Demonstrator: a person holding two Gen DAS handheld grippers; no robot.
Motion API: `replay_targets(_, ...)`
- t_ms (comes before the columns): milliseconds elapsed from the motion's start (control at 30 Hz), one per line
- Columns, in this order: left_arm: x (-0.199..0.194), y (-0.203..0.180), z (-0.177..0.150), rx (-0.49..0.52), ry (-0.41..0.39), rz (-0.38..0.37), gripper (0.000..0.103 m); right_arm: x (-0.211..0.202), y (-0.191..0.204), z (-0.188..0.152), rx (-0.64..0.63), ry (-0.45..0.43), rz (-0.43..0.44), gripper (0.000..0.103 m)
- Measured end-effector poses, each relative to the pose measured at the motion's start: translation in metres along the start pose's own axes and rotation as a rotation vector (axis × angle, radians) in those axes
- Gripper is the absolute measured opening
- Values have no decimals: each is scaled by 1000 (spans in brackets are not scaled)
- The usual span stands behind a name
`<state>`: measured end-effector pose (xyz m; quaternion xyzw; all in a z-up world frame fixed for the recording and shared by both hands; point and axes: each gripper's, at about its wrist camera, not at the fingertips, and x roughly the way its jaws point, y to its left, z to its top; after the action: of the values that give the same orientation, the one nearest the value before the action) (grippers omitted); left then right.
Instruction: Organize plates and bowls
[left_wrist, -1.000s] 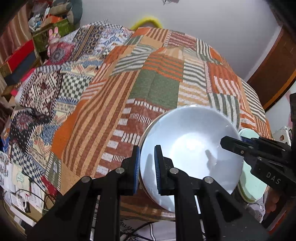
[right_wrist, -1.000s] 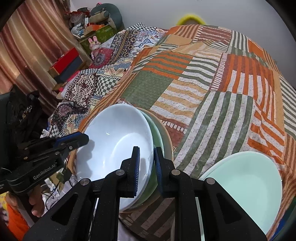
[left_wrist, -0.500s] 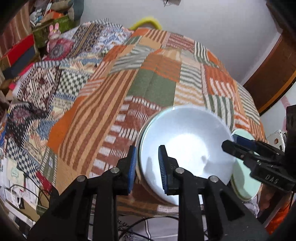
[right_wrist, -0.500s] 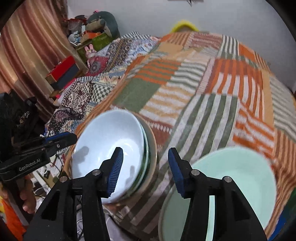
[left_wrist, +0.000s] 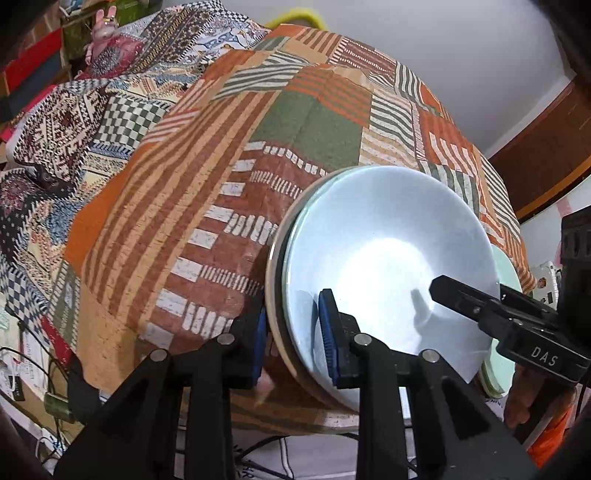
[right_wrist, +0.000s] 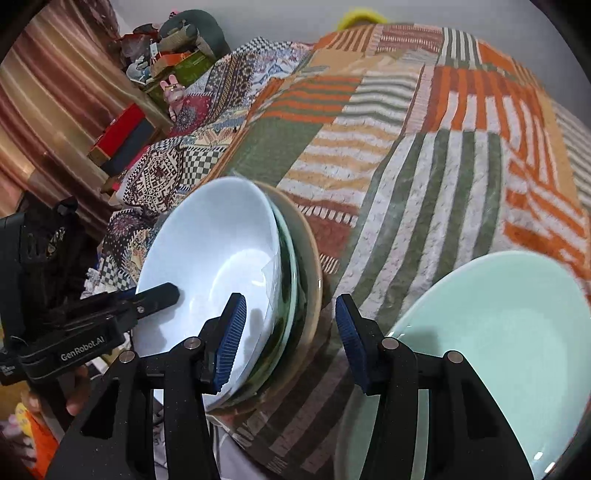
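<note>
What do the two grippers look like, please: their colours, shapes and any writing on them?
Both are matte black, with angular fingers fixed by silver screws and ending in ribbed blue pads. The left gripper shows white "GenRobot.AI" lettering on its body in the right wrist view. The right gripper shows white "DAS" lettering in the left wrist view. Part of a bare hand shows under each. No cables on them are visible.

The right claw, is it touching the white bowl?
Apart. The right wrist view shows the right claw open, bare cloth beside each pad, the white bowl unpinched.
</note>
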<state>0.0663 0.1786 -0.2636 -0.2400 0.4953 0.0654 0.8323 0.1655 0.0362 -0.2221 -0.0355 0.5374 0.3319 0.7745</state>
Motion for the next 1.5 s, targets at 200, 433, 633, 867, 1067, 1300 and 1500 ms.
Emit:
replay_targets(200, 3, 0, 1, -4, -5, -6, 26, 1, 0, -1, 13, 0, 24, 33)
replay_targets(433, -3, -9, -1, 11, -16, 30, 26, 2, 3, 4, 27, 16, -25, 32)
replay_targets(633, -11, -12, -3, 12, -17, 26, 27, -3, 1, 6, 43, 14, -24, 32)
replay_targets(867, -25, -18, -4, 17, -51, 35, 27, -13, 5, 6, 33, -11, -29, 32)
replay_targets(1067, -45, -29, -3, 36, -96, 38, 27, -27, 8, 8, 29, -47, -20, 32)
replay_targets(1300, -67, -51, 1, 69, -149, 17, 27, -54, 10, 9, 19, -116, -29, 32)
replay_targets(1500, -82, -74, 0, 113, -184, 1, 27, -77, 3, 6, 34, -165, -37, 32)
